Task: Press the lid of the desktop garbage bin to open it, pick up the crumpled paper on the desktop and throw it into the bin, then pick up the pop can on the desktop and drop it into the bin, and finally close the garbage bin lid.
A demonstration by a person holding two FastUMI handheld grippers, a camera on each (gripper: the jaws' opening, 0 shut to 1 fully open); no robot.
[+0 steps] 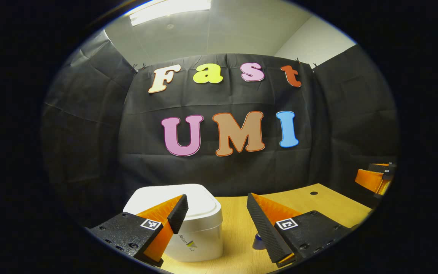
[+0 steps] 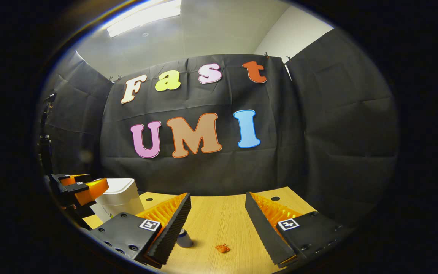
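Both claws hang above the near edge of the counter, a pale wooden top, with nothing between their fingers. The left claw has its fingers spread wide apart; the right claw is equally spread.

Risk one: the garbage bin stands toward the counter's left side with its lid down, so nothing can go in until the lid is pressed. The left claw's left finger is in front of the bin's rim in the left gripper view; I cannot tell whether it touches. A press landing off centre or at an angle could, in my judgement, tip or slide the light bin rather than release the lid.

Risk two: the pop can lies or stands close behind the right claw's left finger, near the counter's front edge. It is largely hidden, so its pose is uncertain; a careless sweep could knock it off the edge.

Risk three: the crumpled paper is a small piece between the right claw's fingers near the front edge. It looks low and light, liable to be pushed along rather than pinched.

Condition of the bin: white, squarish with rounded corners, a lid slightly overhanging the body, a small mark on its front wall. No damage visible.
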